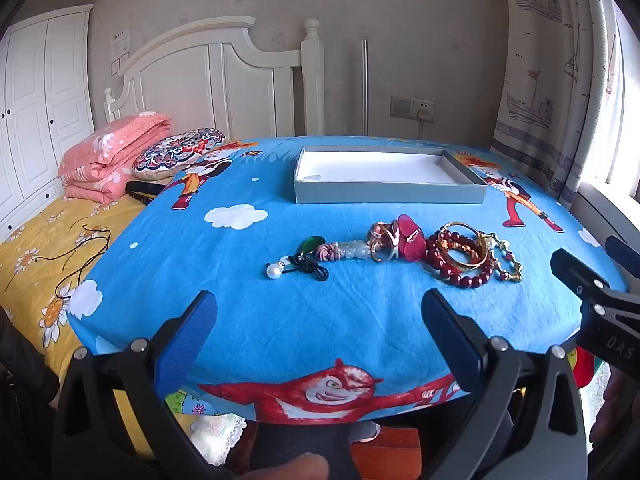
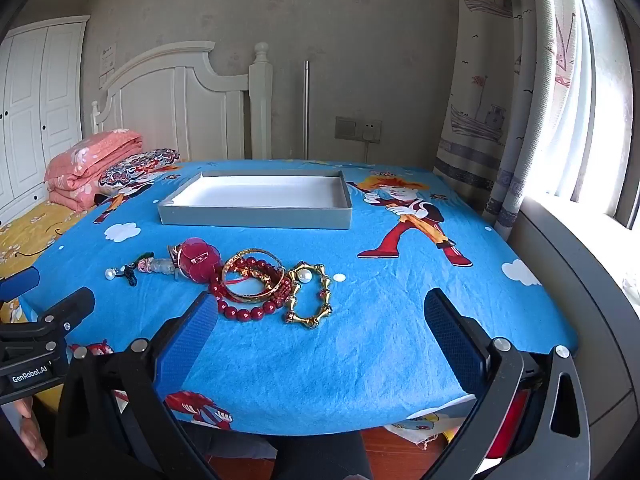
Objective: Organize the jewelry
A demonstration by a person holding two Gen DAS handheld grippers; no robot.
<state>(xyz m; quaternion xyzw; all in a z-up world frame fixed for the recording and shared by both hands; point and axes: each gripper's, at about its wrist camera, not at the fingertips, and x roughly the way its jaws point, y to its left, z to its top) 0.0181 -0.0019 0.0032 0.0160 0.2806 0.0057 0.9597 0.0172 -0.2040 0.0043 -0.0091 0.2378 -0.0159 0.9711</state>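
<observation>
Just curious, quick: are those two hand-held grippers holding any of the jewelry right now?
Left hand-held gripper: open, holding nothing.
Right hand-held gripper: open, holding nothing.

left gripper [image 1: 320, 332]: jaws spread wide, blue pads [image 1: 188, 336] facing each other, nothing between, held level and low, pointing forward. right gripper [image 2: 322, 330]: jaws likewise wide apart, blue pads [image 2: 454, 340] bare, nothing gripped. two grippers side by side, apart, neither touching anything.
</observation>
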